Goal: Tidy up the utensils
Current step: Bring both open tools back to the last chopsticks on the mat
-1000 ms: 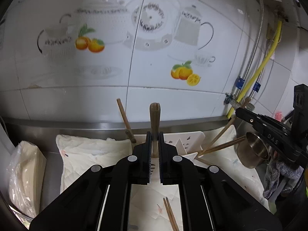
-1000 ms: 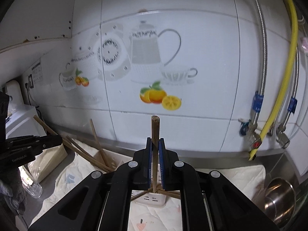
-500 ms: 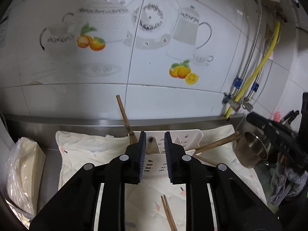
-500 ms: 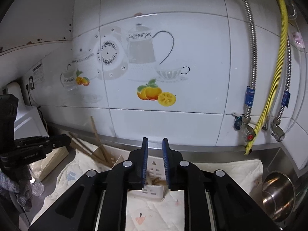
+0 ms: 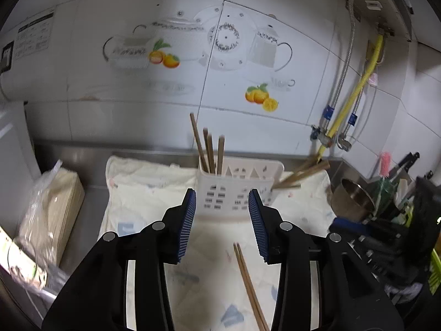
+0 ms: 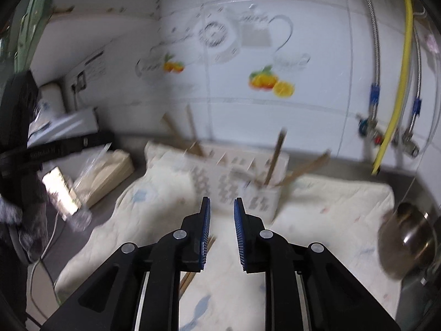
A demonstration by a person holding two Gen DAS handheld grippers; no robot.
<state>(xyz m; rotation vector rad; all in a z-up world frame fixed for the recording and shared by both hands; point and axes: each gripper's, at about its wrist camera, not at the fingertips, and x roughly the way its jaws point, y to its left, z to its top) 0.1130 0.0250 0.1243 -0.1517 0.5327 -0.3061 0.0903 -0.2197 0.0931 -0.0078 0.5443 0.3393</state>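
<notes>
Before rack: left tongs parted, empty.

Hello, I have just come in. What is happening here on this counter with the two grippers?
A person is sorting wooden chopsticks into a white slotted plastic utensil holder on a pale cloth. Both grippers are open and empty: the left gripper faces the holder, and so does the right gripper. Several upright wooden chopsticks already stand in the holder. One loose pair of wooden chopsticks lies on the cloth.
</notes>
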